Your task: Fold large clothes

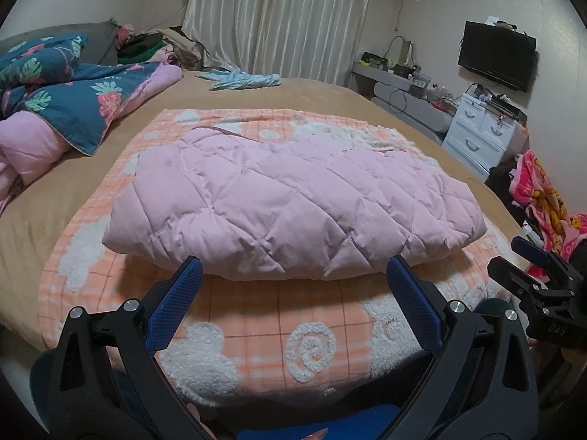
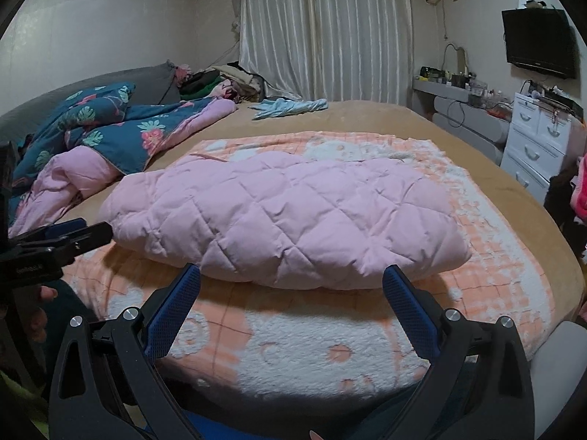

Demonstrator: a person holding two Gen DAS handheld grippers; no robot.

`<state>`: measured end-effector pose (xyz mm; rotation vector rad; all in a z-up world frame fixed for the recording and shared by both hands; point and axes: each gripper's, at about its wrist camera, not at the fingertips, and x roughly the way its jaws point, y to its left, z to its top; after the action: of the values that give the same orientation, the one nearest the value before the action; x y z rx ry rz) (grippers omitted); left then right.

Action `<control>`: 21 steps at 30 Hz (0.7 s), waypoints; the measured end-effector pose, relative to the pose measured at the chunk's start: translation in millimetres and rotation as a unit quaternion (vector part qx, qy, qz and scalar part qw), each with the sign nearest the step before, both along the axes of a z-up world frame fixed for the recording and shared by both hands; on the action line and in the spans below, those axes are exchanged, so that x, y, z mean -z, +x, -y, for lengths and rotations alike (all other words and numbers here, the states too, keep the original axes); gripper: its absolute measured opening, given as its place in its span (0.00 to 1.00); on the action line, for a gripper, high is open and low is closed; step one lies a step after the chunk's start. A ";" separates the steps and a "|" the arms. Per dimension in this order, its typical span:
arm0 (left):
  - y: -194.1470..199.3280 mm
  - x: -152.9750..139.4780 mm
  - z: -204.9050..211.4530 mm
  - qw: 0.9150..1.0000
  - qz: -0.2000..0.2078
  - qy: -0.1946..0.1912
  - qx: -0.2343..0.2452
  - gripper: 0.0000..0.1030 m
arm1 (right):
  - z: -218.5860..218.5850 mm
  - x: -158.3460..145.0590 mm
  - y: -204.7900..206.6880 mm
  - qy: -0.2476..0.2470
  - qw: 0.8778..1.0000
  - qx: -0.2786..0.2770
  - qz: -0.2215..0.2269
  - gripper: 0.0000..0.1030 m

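Observation:
A pink quilted garment lies folded into a thick bundle on an orange and white checked blanket spread on the bed. It also shows in the right wrist view on the same blanket. My left gripper is open and empty, its blue pads just short of the bundle's near edge. My right gripper is open and empty, also just short of that edge. The right gripper shows at the right edge of the left wrist view. The left gripper shows at the left edge of the right wrist view.
A blue floral duvet with pink lining is heaped at the left of the tan bed. A light blue cloth lies at the far side. White drawers, a shelf and a wall TV stand at the right.

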<state>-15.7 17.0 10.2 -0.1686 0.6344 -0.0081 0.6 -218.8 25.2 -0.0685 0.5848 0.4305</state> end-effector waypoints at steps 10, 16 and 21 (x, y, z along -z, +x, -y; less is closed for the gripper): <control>0.2 3.2 0.5 1.000 -0.003 0.000 -0.004 0.91 | -2.9 -5.3 -0.8 0.003 1.000 -0.008 0.004 0.96; 0.4 3.0 0.4 1.000 -0.003 0.001 -0.005 0.91 | -4.7 -2.3 1.6 0.002 1.000 -0.011 -0.004 0.96; -0.1 2.3 0.7 1.000 -0.003 0.003 -0.006 0.91 | -6.8 0.4 2.2 0.003 1.000 -0.015 -0.008 0.96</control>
<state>-15.8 16.3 7.9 -0.1672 0.6394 0.0050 2.8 -212.0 24.8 -0.0690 0.5984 0.4615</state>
